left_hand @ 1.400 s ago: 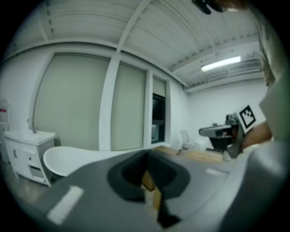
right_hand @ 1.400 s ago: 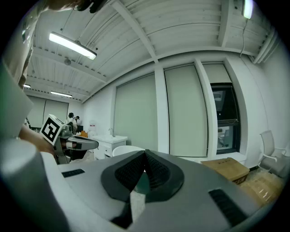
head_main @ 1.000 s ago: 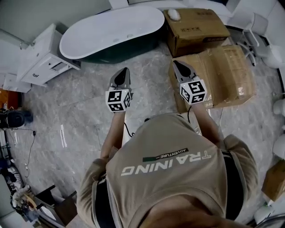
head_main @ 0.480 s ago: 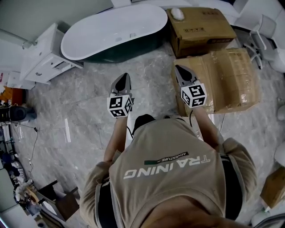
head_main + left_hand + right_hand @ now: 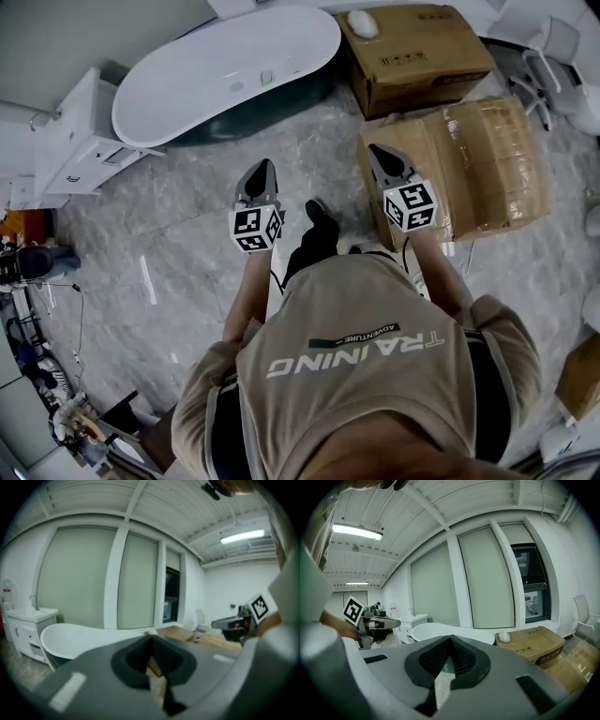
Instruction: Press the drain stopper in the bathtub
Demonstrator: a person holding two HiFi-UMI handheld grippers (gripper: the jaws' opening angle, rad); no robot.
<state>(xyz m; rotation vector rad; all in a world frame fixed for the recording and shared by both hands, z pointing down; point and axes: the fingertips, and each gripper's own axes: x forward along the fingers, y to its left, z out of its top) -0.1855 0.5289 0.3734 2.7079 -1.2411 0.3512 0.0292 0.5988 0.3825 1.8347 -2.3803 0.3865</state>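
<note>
A wide strip of grey stone floor (image 5: 178, 225) lies between the two grippers and the long white bathtub (image 5: 187, 89). The tub is smooth and egg-shaped, with a dark outside. A tiny spot inside it may be the drain stopper (image 5: 266, 78), but it is too small to tell. A white cabinet (image 5: 75, 141) stands at the tub's left end, and brown cardboard boxes (image 5: 422, 56) at its right. The left gripper (image 5: 259, 173) and right gripper (image 5: 382, 157) are both pinched closed on nothing, well apart from the tub
</note>
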